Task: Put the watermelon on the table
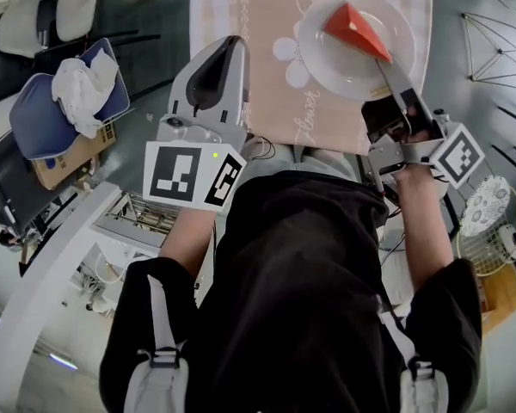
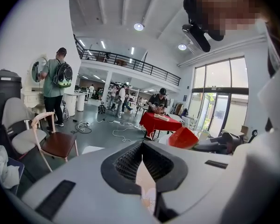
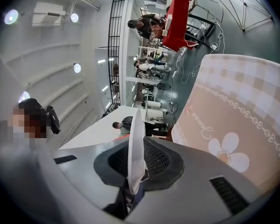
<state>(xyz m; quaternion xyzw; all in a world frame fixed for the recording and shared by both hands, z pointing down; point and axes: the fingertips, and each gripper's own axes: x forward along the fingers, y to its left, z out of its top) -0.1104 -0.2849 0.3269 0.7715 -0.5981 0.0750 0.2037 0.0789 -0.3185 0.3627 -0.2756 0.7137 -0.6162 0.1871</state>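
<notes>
Watermelon (image 1: 354, 28), a red wedge, lies on a white plate (image 1: 327, 67) over the flower-patterned table (image 1: 267, 101). The right gripper (image 1: 385, 63) pinches the plate's near rim. The left gripper (image 1: 230, 46) hovers nearby, jaws pressed together, holding nothing.

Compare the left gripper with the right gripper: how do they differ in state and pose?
The right gripper is shut on the rim of the white plate carrying the watermelon slice; the left gripper is shut on nothing. The right gripper is rolled sideways; the left gripper sits level. Both are at the table's near end.
</notes>
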